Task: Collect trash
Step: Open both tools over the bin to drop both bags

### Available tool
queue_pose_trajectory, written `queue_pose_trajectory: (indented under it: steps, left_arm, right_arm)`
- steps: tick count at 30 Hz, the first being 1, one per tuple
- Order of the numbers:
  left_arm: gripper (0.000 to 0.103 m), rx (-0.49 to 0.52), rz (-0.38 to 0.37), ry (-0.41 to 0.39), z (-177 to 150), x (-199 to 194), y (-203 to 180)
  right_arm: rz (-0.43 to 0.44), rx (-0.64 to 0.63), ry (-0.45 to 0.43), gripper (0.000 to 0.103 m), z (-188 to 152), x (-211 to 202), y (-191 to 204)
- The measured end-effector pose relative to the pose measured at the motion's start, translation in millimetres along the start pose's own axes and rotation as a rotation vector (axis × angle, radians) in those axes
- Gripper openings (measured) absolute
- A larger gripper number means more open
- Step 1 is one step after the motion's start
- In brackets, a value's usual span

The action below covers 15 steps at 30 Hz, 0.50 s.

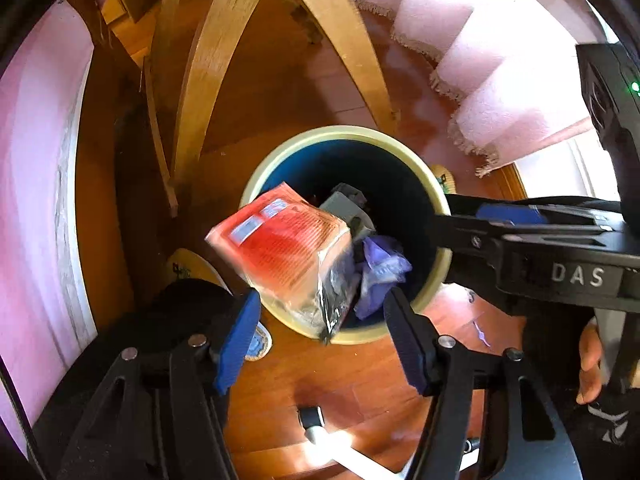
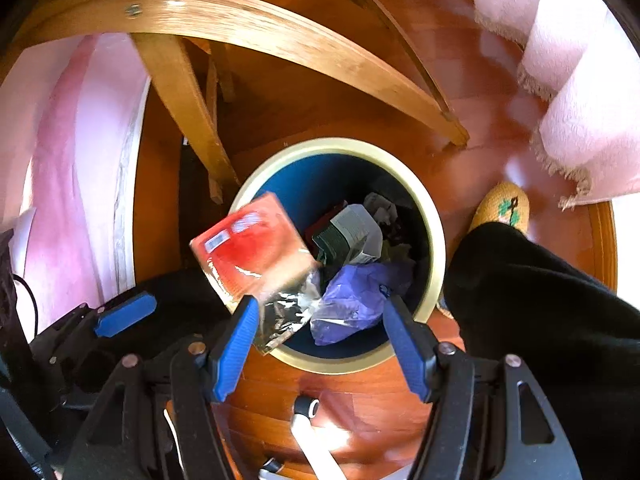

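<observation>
A round bin (image 1: 434, 196) (image 2: 434, 216) with a cream rim and blue inside stands on the wooden floor below both grippers. In it lie a purple crumpled bag (image 1: 380, 268) (image 2: 360, 296) and a grey carton (image 1: 344, 208) (image 2: 352, 232). A red packet (image 1: 284, 248) (image 2: 252, 248) with a foil end hangs blurred over the bin's near left rim, with no pad pressing on it. My left gripper (image 1: 323, 300) is open above the bin. My right gripper (image 2: 322, 308) is open too, its left fingertip close to the packet's foil end.
Curved wooden chair legs (image 1: 200, 80) (image 2: 280, 40) rise just behind the bin. A pink fringed cloth (image 1: 480, 80) (image 2: 580, 100) hangs at the upper right. A slippered foot (image 2: 504, 208) and black trouser leg (image 2: 540, 300) stand right of the bin. A white castered bar (image 2: 308, 412) lies near.
</observation>
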<state>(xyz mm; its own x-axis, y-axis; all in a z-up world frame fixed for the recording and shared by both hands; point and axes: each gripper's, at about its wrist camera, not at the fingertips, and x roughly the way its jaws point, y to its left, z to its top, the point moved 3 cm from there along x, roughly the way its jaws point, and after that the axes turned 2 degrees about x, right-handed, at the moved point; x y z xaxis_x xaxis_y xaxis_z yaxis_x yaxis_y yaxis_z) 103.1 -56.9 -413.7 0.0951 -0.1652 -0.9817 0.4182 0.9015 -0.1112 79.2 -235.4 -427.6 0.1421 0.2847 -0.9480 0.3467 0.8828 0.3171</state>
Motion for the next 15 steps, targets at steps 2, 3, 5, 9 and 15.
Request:
queue_pose_trajectory:
  steps: [2,3,5,9,15]
  left_arm:
    - [0.063,-0.006,-0.010,0.010,-5,-6,-4]
    - [0.063,-0.012,-0.018,0.015,-9,-11,-6]
    - [0.063,-0.017,-0.032,0.019,-15,-17,-10]
    - [0.063,-0.025,-0.063,0.037,-30,-25,-20]
    - [0.063,-0.036,-0.097,0.076,-41,-30,-30]
  right_arm:
    - [-0.012,-0.029,-0.015,0.065,-3,-9,3]
    - [-0.018,-0.044,-0.024,0.065,-4,-14,5]
    - [-0.029,-0.060,-0.037,0.065,-7,-25,8]
    - [-0.034,-0.069,-0.057,0.065,-15,-44,7]
    - [-0.030,-0.064,-0.063,0.065,-29,-66,2]
